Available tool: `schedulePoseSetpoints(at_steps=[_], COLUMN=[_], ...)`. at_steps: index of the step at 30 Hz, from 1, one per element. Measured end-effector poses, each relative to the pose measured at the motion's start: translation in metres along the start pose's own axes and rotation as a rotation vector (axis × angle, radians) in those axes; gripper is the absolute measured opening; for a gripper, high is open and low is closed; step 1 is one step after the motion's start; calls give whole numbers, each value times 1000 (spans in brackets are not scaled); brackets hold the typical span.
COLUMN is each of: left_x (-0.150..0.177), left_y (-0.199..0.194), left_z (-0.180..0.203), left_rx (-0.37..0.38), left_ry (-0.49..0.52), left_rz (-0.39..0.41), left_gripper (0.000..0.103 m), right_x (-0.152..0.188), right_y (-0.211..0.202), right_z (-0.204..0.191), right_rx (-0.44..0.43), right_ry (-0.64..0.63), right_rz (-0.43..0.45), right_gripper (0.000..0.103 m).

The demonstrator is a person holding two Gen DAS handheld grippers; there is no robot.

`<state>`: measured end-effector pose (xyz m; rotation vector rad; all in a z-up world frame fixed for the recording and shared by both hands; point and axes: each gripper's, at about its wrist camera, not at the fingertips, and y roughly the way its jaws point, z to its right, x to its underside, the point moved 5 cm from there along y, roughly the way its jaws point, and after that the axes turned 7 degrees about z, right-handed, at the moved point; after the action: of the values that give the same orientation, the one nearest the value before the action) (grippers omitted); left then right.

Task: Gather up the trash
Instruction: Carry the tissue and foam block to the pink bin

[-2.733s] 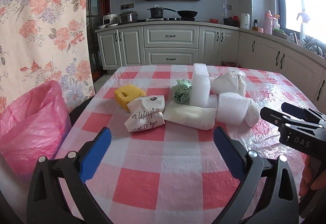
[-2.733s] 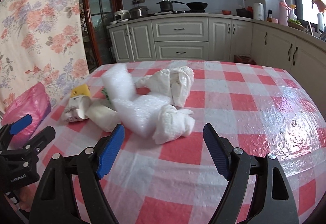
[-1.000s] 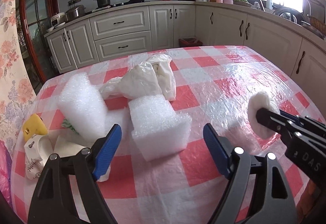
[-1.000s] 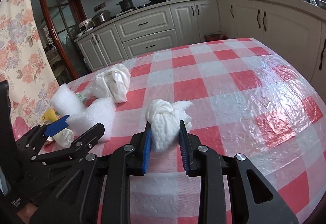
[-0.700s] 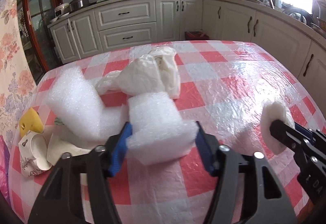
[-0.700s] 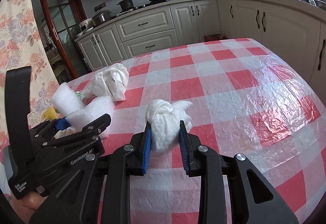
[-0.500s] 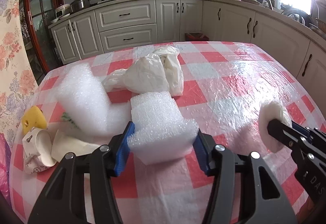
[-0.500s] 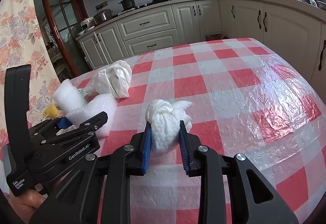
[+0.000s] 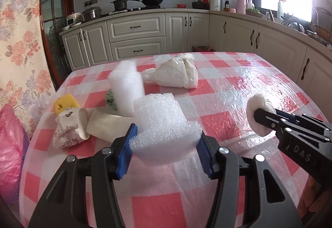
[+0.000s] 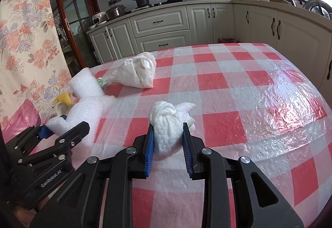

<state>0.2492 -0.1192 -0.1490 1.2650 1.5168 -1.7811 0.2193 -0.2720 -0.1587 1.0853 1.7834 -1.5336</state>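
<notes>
Now | left fingers clamp foam block | right fingers pinch tissue wad

The left hand-held gripper is black, angular plastic with blue ribbed pads and silver screws (white lettering on its side reads "GenRobot.AI"). The right hand-held gripper matches, marked "DAS".
</notes>
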Motion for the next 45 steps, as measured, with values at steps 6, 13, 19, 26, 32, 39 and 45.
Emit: schedulePoseSetpoints(at_steps=[6,13,19,26,32,39,45], left_x=[-1,6,20,27,25,23,20], left_y=[-35,-70,-98,-134,-165,-197,-219], left_z=[-23,-41,-56,-88,-121,-167,-219], left_rx=[8,2,-31,-98,-175,-283,-390], left_ry=[-47,-69,-66,-83,-105,-117,-157], left_rz=[43,90,112,151,198,240,266], left_gripper=[53,53,53,53,53,53,53], right_x=[4,11,15,17,14,6,-4], right_y=[-13,-31,-45,-58,-74,-86,-82], right_z=[-27,-57,-87,-119,-158,-214,-267], right_rx=[-38,-79,-124,-177,-259,-381,-505], right_ry=[-63,-123,-179,-226,-285,-362,-412], right_rz=[15,38,50,66,99,130,136], right_gripper=[27,27,27,27,27,27,27])
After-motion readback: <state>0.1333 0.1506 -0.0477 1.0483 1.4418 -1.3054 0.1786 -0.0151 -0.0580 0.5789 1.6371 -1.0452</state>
